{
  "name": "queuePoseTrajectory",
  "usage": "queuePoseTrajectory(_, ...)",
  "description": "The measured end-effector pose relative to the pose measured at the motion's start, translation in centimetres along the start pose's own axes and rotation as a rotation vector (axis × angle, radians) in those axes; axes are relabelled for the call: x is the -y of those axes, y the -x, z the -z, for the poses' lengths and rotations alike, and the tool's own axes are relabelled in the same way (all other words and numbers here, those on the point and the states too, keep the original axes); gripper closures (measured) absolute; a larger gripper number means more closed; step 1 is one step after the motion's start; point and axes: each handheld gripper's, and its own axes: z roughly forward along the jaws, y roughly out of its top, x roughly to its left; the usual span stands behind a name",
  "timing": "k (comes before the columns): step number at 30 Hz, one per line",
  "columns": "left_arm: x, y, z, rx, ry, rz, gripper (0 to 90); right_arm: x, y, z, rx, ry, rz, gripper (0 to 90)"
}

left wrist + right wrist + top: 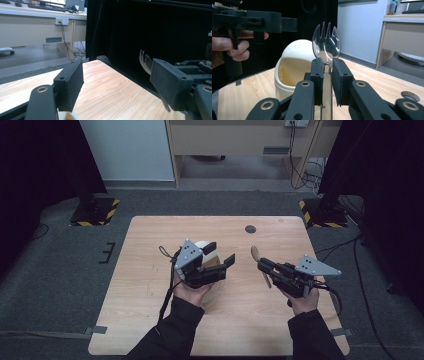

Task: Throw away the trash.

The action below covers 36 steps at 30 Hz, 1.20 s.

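My right gripper [263, 266] is shut on the handle of a clear plastic spork [255, 254], at the table's right of centre. In the right gripper view the spork's tined head [327, 42] stands upright above the closed jaws of that gripper [327, 67]. A cream-white round bin [292, 67] with a domed top sits just beyond, its hollow side facing the spork. My left gripper [220, 254] hovers open over the bin [202, 245], with nothing between its pads [72, 82]. The spork [145, 61] appears blurred past its right pad.
A dark round grommet [250, 229] sits in the wooden table [150, 285] near the far edge. Black curtains stand at both sides. A desk with cables [300, 165] lies behind the table. Bare wood spreads around the bin.
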Motion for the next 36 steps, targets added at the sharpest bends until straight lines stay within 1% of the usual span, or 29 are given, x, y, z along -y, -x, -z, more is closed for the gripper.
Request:
queuePoseTrajectory(3, 0.0, 0.6, -1.0, 0.010, -0.007, -0.001, 26.7, 0.1, -0.1, -0.2, -0.004, -0.004, 0.005, 79.5)
queuePoseTrajectory(9, 0.3, 1.7, -2.6, 0.037, -0.022, 0.000, 32.4, 0.2, -0.2, -0.2, -0.007, -0.005, 0.005, 79.5)
queuePoseTrajectory(12, 0.4, 2.1, -3.2, 0.049, -0.028, 0.008, 36.0, 0.3, -0.2, -0.3, -0.010, -0.008, 0.007, 79.6)
queuePoseTrajectory(16, 0.6, 2.4, -3.7, 0.063, -0.033, 0.015, 43.1, 0.4, -0.3, -0.5, -0.012, -0.016, 0.010, 79.6)
queuePoseTrajectory(19, 0.8, 2.6, -4.0, 0.069, -0.041, 0.036, 49.7, 0.5, -0.4, -0.6, -0.015, -0.020, 0.011, 79.6)
queuePoseTrajectory(22, 0.9, 2.7, -4.2, 0.063, -0.050, 0.054, 55.9, 0.5, -0.4, -0.6, -0.016, -0.019, 0.010, 79.5)
queuePoseTrajectory(24, 1.0, 2.7, -4.3, 0.064, -0.051, 0.065, 58.4, 0.5, -0.4, -0.6, -0.016, -0.017, 0.010, 79.6)
queuePoseTrajectory(28, 1.1, 2.9, -4.6, 0.070, -0.048, 0.100, 67.0, 0.5, -0.4, -0.6, -0.018, -0.015, 0.009, 79.5)
queuePoseTrajectory(30, 1.2, 3.0, -4.6, 0.061, -0.049, 0.110, 70.3, 0.5, -0.5, -0.6, -0.019, -0.016, 0.009, 79.5)
queuePoseTrajectory(33, 1.1, 2.6, -4.6, 0.078, -0.045, 0.148, 77.6, 0.5, -0.5, -0.6, -0.014, -0.017, 0.011, 79.0)
queuePoseTrajectory(34, 1.1, 2.6, -4.6, 0.080, -0.041, 0.150, 82.6, 0.6, -0.5, -0.7, -0.014, -0.014, 0.009, 78.4)
queuePoseTrajectory(36, 1.1, 2.6, -4.5, 0.080, -0.039, 0.136, 82.8, 0.6, -0.6, -0.9, -0.023, -0.017, 0.005, 75.3)
